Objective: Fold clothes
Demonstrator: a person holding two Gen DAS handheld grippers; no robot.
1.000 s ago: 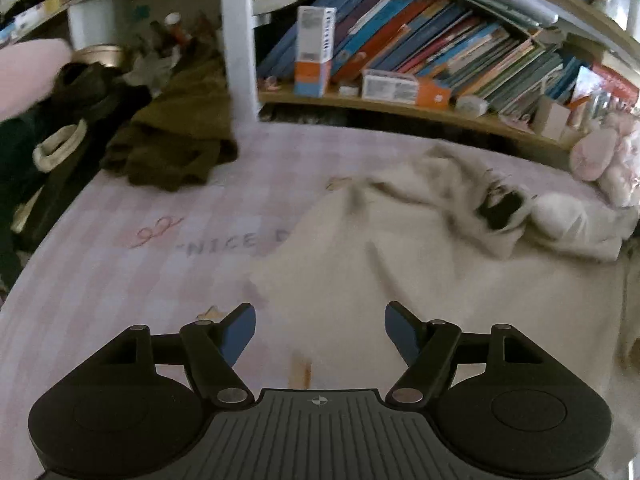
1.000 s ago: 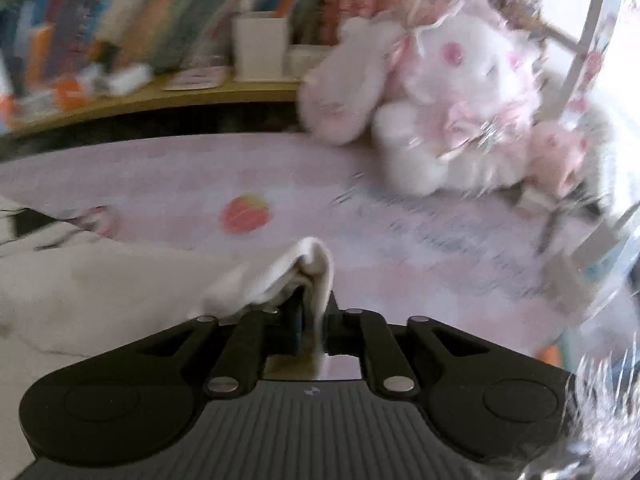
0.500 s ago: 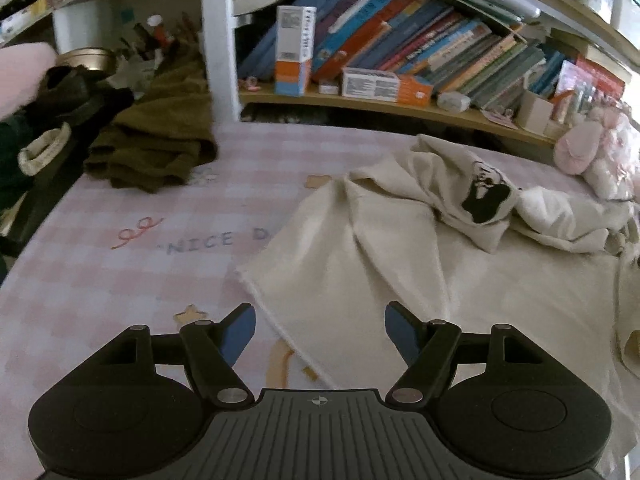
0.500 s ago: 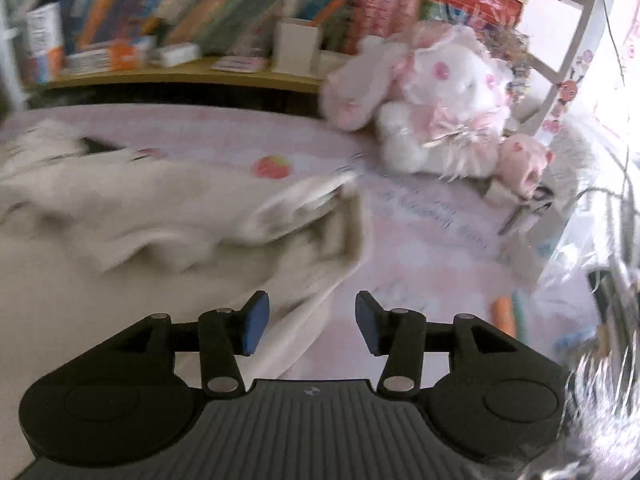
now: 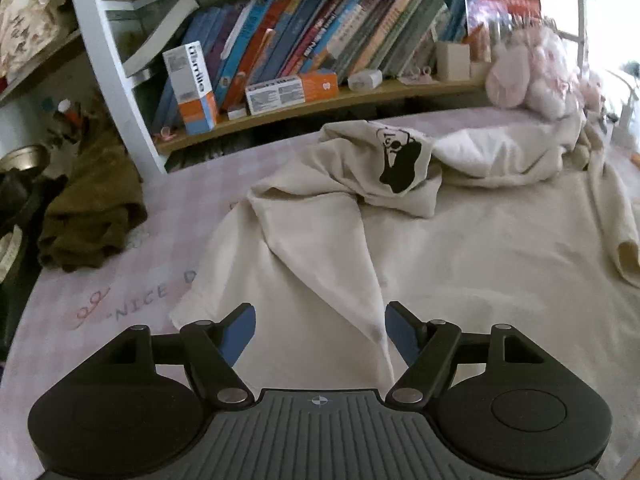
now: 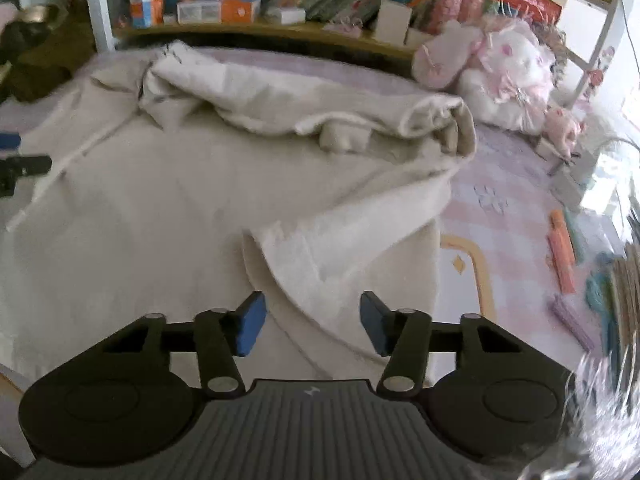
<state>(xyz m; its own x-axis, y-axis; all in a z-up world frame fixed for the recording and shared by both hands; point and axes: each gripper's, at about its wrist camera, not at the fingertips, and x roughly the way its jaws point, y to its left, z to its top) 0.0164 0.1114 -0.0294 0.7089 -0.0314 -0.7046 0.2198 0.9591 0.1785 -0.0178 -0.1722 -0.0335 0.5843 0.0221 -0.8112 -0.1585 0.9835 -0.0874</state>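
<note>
A cream garment with a black print lies spread and rumpled on the pink checked table cover; it also fills the right wrist view. My left gripper is open and empty, just above the garment's near left part, where a fold ridge runs between its fingers. My right gripper is open and empty above a folded-over flap at the garment's right edge. The left gripper's fingers show at the left edge of the right wrist view.
A brown garment lies at the left by dark clothes. A bookshelf runs along the back. Pink plush toys sit at the back right. Pens and small items lie on the cover at the right.
My right gripper opened, let go of the cream cloth and drew back; the cloth now lies on the table. My left gripper stayed open and shifted right over the garment.
</note>
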